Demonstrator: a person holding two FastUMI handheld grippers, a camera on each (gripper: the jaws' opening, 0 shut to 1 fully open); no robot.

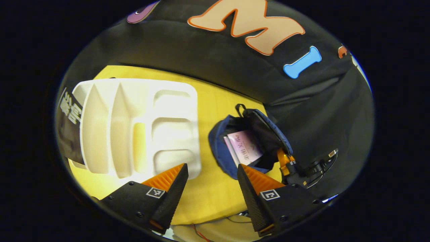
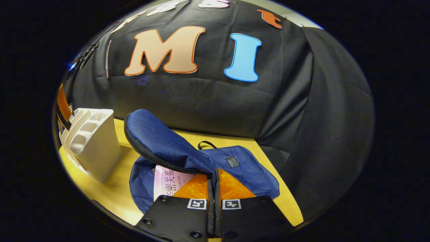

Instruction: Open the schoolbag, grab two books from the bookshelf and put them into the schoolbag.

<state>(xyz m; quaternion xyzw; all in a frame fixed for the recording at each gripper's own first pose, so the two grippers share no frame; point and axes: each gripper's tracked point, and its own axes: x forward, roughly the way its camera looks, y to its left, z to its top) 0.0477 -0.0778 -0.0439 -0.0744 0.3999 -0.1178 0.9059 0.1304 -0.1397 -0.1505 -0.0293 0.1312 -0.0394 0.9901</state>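
The blue schoolbag (image 1: 220,151) lies open on the yellow table, with a pink-covered book (image 1: 245,148) inside and a second pale edge beside it. My left gripper (image 1: 211,169) hovers open above the table, between the white bookshelf (image 1: 134,127) and the bag, holding nothing. In the right gripper view, my right gripper (image 2: 213,176) is shut on the zipper edge of the bag's flap (image 2: 158,137) and holds it lifted. The pink book (image 2: 168,181) shows under the flap. The right gripper (image 1: 285,163) also appears in the left gripper view at the bag's far side.
A dark book (image 1: 69,124) stands in the bookshelf's end slot; the other slots look bare. The bookshelf (image 2: 95,144) stands left of the bag. The yellow table (image 1: 215,198) meets the black cloth wall behind, and its near edge runs under my left gripper.
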